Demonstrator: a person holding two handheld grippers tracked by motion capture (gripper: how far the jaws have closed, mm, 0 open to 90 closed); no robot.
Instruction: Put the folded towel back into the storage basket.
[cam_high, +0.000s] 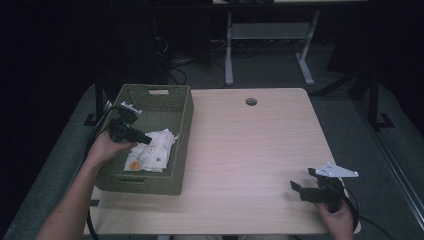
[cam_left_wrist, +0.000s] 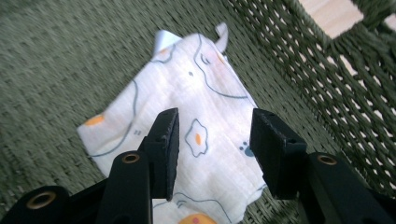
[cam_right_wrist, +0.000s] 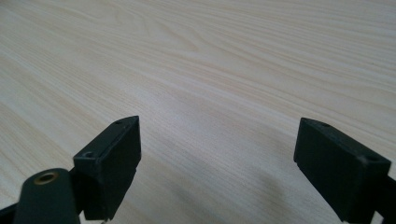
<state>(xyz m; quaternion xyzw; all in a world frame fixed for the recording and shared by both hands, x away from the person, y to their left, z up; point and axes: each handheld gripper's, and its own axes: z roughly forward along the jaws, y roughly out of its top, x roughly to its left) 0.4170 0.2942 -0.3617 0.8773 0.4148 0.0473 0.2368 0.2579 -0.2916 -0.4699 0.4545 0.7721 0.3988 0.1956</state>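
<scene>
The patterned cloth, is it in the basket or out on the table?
In the basket. The patterned cloth lies on the woven floor of the green basket, its walls around it; the open left gripper hovers over it.

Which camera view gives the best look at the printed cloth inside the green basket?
The left gripper view: the cloth lies large and near, its egg print plain, just beyond the open left gripper. In the high view the cloth is small inside the basket. The right gripper view looks along its jaws at the bare table.

White cloth (cam_left_wrist: 196, 116) with egg print, crumpled flat, seemingly folded, on green basket (cam_high: 182, 125) floor
</scene>
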